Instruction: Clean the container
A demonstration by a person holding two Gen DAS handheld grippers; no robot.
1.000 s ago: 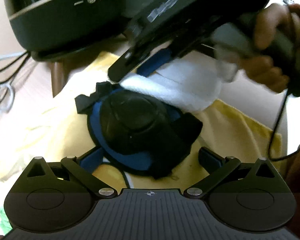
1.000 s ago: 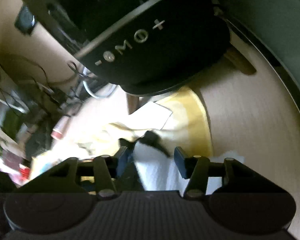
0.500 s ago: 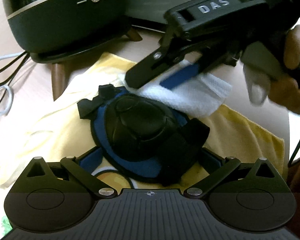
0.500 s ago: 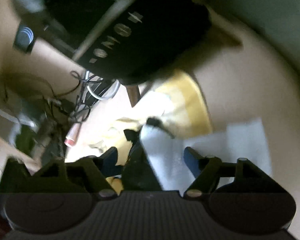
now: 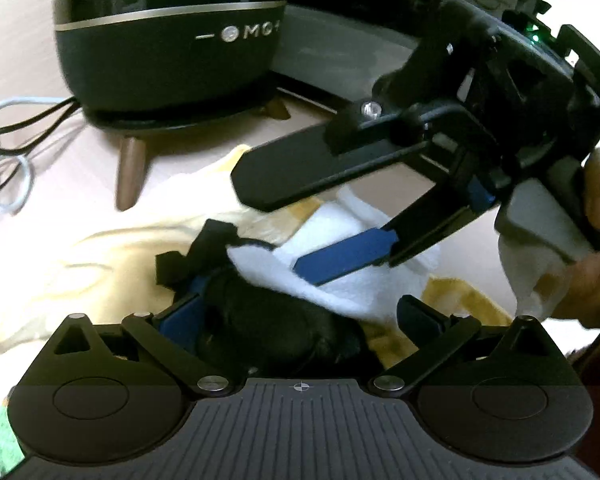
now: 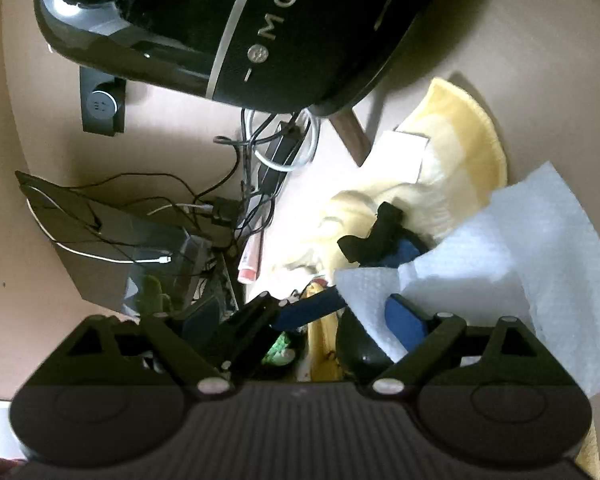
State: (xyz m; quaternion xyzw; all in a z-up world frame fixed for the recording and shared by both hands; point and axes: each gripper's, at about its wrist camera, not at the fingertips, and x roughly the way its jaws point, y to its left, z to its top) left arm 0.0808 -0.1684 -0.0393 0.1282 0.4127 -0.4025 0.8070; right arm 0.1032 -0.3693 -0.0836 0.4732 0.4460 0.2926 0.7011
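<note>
In the left wrist view, cables (image 5: pixel 4 148) trail along the left edge on the pale table (image 5: pixel 28 40). A dark appliance (image 5: pixel 168 36) on wooden legs stands in the upper left, marked "MO+". Below it a yellow cloth (image 5: pixel 100 256) is spread across the middle. On the cloth, low in the centre, lies the black container (image 5: pixel 268 328) with blue trim. The left gripper (image 5: pixel 300 320) straddles it, fingers (image 5: pixel 180 320) spread wide on either side of it; whether they touch it cannot be told. A white tissue (image 5: pixel 340 280) lies over the container's upper right edge. The right gripper (image 5: pixel 340 240) reaches in from the upper right, one blue finger pad pressed on the tissue, the other finger raised well above it, so the fingers are parted. The right hand (image 5: pixel 596 240) holds its handle at the right edge.

In the right wrist view, the appliance fills the top, cables the left middle, and the tissue (image 6: pixel 500 248) drapes right of centre over the container (image 6: pixel 380 236).
</note>
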